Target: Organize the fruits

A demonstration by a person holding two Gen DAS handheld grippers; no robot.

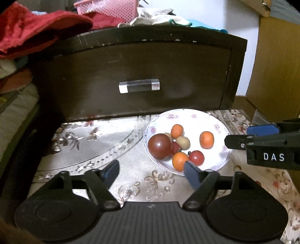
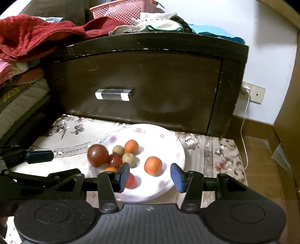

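Observation:
A white flowered plate (image 1: 208,117) (image 2: 168,142) on the patterned tablecloth holds several small fruits: a big dark red one (image 1: 159,146) (image 2: 97,155), orange ones (image 1: 206,139) (image 2: 153,166), small red ones (image 1: 196,157) and tan ones (image 1: 183,143) (image 2: 129,159). My left gripper (image 1: 152,171) is open and empty, low over the cloth just left of the plate's near edge. My right gripper (image 2: 150,177) is open and empty over the plate's near part, just short of an orange fruit. It also shows in the left wrist view (image 1: 262,142).
A dark wooden drawer front (image 1: 131,78) with a clear handle (image 1: 139,86) stands right behind the plate. Red cloth (image 1: 28,33), a pink basket (image 1: 108,8) and clothes lie on top. A wooden cabinet (image 1: 277,65) and a wall socket with cable (image 2: 249,92) are at the right.

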